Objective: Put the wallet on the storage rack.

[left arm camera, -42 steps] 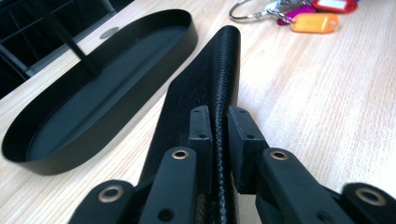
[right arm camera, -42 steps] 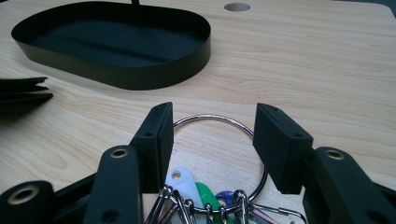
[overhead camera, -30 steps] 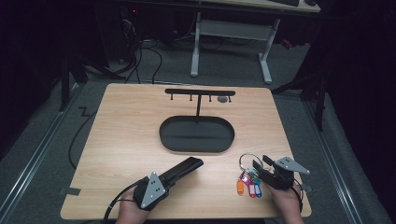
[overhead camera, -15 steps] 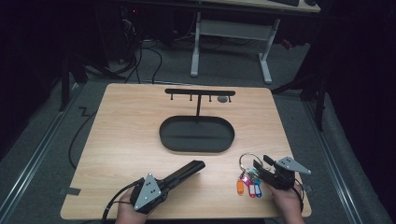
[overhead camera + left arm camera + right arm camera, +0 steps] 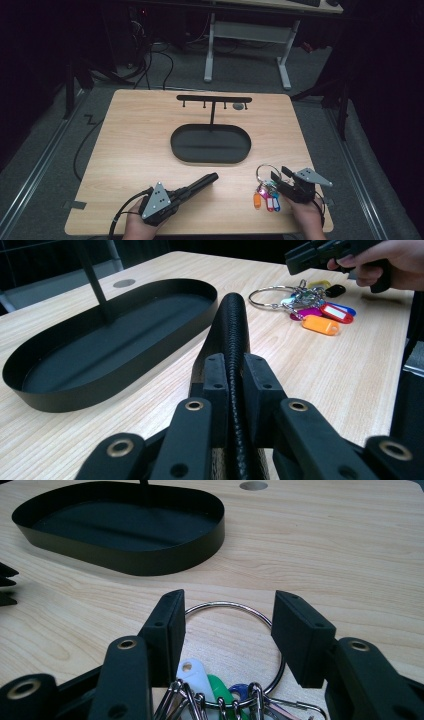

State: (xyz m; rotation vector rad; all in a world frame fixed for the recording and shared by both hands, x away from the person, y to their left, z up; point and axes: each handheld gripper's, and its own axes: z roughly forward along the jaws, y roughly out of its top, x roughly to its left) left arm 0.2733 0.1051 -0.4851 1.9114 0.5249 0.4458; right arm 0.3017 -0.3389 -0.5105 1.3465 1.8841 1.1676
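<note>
My left gripper (image 5: 186, 191) lies low at the table's front left, shut on a long black textured object (image 5: 204, 182) that sticks out forward-right. In the left gripper view the jaws (image 5: 235, 367) pinch that object (image 5: 234, 315) on edge. My right gripper (image 5: 276, 176) is at the front right, open, with one jaw on each side of a metal key ring (image 5: 265, 169) lying on the table. Orange, pink and blue tags (image 5: 266, 201) hang off the ring. In the right gripper view the ring (image 5: 225, 604) lies between the spread jaws (image 5: 227, 615), untouched.
A black oval tray (image 5: 173, 145) sits mid-table, with a thin post rising to a T-shaped hook bar (image 5: 214, 98). A small grey disc (image 5: 239, 106) is set in the tabletop behind it. Light wood spreads to the left of the tray. Cables trail off the table's left side.
</note>
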